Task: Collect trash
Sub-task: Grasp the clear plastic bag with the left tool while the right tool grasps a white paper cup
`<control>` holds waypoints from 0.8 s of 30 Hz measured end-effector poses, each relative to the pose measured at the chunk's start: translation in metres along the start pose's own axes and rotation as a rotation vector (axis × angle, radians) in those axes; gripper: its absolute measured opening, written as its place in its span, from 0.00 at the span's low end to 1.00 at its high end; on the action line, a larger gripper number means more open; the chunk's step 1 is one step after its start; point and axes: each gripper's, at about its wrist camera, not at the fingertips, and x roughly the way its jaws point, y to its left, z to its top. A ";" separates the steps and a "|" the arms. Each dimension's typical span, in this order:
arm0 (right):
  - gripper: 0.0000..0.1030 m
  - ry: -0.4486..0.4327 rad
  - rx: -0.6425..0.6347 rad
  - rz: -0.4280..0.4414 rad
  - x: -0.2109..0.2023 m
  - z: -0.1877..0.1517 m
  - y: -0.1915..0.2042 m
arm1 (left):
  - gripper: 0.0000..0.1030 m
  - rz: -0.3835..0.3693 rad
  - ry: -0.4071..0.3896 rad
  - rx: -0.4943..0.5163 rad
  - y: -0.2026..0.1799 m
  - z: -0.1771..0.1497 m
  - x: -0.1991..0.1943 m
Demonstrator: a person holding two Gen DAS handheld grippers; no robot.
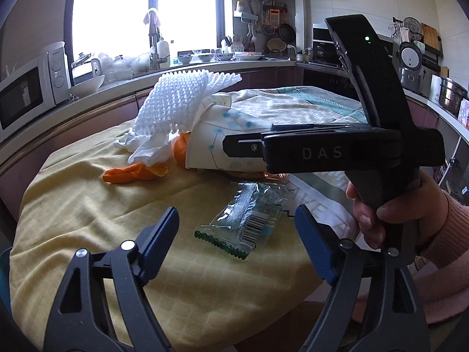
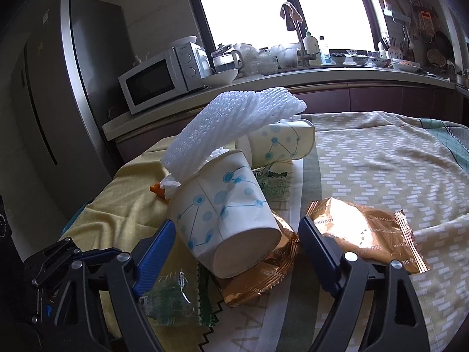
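Left tool [image 1: 236, 228]: jaws wide, nothing gripped. Clear green-edged wrapper [image 1: 244, 223] lies flat on the yellow cloth [image 1: 88, 211] just ahead, between the two blue pads, not touching them.

Further ahead of the left tool: orange peel [image 1: 129, 174] on the cloth, with crumpled white tissue [image 1: 146, 149] above it. Behind that, white foam net [image 1: 176, 99] draped over the pile. My right hand [image 1: 390, 205] in a pink sleeve holds the other unit, which crosses in from the right and covers part of a paper cup.

Right tool [image 2: 236, 243]: jaws wide, pads clear of everything. Dotted paper cup [image 2: 225, 214] lies on its side right ahead, base toward me, sitting in the gap between the pads without contact. Copper foil wrapper [image 2: 263, 278] is under the cup; a second copper wrapper [image 2: 366, 237] lies just beyond the right-side pad. The green-edged wrapper sits low, near the left-side pad.

Beyond the near cup: second paper cup [image 2: 278, 143] on its side, foam net resting over both cups. Patterned cloth runs off to the right on the tabletop [image 2: 381, 161].

Far back: microwave [image 2: 164, 79], fridge [image 2: 58, 88], window.
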 end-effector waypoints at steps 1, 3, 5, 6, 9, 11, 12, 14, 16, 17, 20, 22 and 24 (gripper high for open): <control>0.71 0.006 0.005 0.007 0.001 0.000 -0.001 | 0.62 -0.010 0.017 -0.008 0.005 0.001 0.005; 0.62 0.013 0.017 0.022 0.001 -0.001 -0.004 | 0.50 -0.019 0.044 -0.028 0.011 0.000 0.010; 0.58 0.013 0.023 0.032 0.000 -0.002 -0.005 | 0.31 -0.034 0.059 -0.047 0.016 -0.001 0.009; 0.52 0.011 0.024 0.035 -0.001 -0.002 -0.006 | 0.30 -0.033 0.057 -0.052 0.017 -0.001 0.006; 0.47 0.003 0.037 0.057 -0.005 -0.002 -0.008 | 0.21 -0.033 0.047 -0.054 0.022 -0.002 0.002; 0.46 -0.002 0.033 0.057 -0.007 0.000 -0.008 | 0.17 -0.020 0.039 -0.055 0.023 -0.004 -0.003; 0.46 -0.004 0.032 0.058 -0.009 0.001 -0.007 | 0.17 -0.014 0.033 -0.057 0.025 -0.005 -0.006; 0.46 -0.011 0.030 0.069 -0.012 0.001 -0.006 | 0.14 -0.002 0.025 -0.060 0.029 -0.006 -0.013; 0.46 -0.016 0.027 0.080 -0.017 0.003 -0.003 | 0.14 0.007 0.012 -0.067 0.035 -0.006 -0.022; 0.46 -0.020 0.023 0.084 -0.020 0.004 -0.002 | 0.14 0.014 0.005 -0.072 0.038 -0.006 -0.028; 0.46 -0.025 0.008 0.111 -0.028 0.005 0.005 | 0.14 0.053 -0.018 -0.084 0.045 -0.010 -0.047; 0.46 -0.021 -0.009 0.126 -0.031 0.006 0.011 | 0.14 0.079 -0.029 -0.102 0.054 -0.013 -0.058; 0.46 -0.014 -0.028 0.143 -0.032 0.007 0.020 | 0.14 0.111 -0.036 -0.121 0.063 -0.017 -0.069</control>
